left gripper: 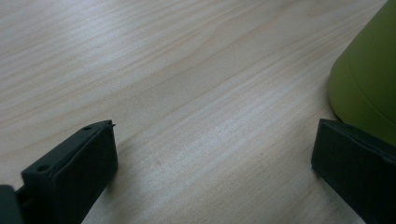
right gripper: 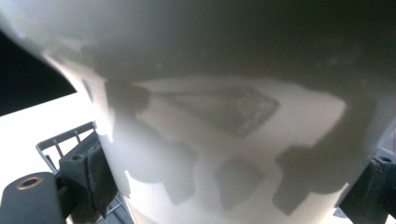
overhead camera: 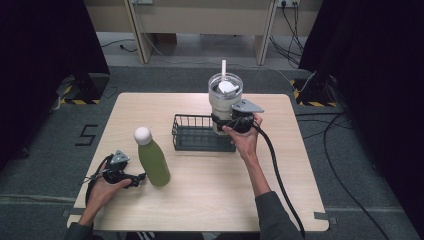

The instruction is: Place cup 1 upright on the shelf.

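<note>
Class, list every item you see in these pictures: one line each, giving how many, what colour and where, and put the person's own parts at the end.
Tumbler: 1, cream with a clear lid and white straw, at the right end of the basket, between the right gripper's jaws.
Wire basket: 1, black, middle of the table.
Bottle: 1, green with a white cap, upright on the table, front left of the basket.
Table: 1, light wood, on grey carpet.
Cables: several, black, on the floor at the right.
Right gripper: 1, black, around the tumbler.
Left gripper: 1, black, jaws apart, low beside the bottle's base.
Hands: 2, one on each gripper.
</note>
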Action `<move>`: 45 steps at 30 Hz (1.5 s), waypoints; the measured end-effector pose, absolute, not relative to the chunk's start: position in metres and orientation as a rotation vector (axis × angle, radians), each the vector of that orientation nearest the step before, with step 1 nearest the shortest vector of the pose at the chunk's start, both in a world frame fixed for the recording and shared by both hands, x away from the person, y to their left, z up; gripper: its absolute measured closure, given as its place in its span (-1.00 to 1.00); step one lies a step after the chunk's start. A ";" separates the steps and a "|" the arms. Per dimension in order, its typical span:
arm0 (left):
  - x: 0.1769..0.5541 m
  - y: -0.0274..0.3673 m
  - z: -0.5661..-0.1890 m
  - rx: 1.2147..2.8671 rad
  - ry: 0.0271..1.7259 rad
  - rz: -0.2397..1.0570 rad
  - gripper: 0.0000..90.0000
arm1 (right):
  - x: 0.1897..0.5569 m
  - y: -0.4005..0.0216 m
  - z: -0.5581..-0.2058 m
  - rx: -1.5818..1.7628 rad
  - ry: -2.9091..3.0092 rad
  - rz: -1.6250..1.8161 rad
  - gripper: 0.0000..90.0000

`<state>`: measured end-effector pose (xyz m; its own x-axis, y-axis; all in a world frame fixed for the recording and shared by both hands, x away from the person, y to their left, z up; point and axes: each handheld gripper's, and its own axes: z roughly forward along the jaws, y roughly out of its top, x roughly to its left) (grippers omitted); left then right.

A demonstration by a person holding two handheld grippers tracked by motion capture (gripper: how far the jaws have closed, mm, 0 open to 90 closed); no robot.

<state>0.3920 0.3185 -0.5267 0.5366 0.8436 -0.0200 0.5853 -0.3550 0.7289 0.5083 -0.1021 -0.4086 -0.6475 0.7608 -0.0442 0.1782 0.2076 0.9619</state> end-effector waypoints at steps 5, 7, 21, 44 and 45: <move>0.392 0.319 -0.527 2.076 1.151 0.474 -1.00 | 0.509 -0.102 -0.416 0.868 1.976 1.446 -0.77; 0.392 0.319 -0.527 2.076 1.151 0.474 -1.00 | 0.510 -0.102 -0.423 0.873 1.974 1.445 -0.77; 0.392 0.319 -0.527 2.076 1.151 0.474 -1.00 | 0.513 -0.106 -0.445 0.917 1.977 1.446 -0.77; 0.392 0.318 -0.527 2.077 1.150 0.473 -1.00 | 0.510 -0.107 -0.454 0.888 1.950 1.465 -0.79; 0.392 0.318 -0.527 2.077 1.151 0.474 -1.00 | 0.510 -0.108 -0.453 0.896 1.950 1.463 -0.79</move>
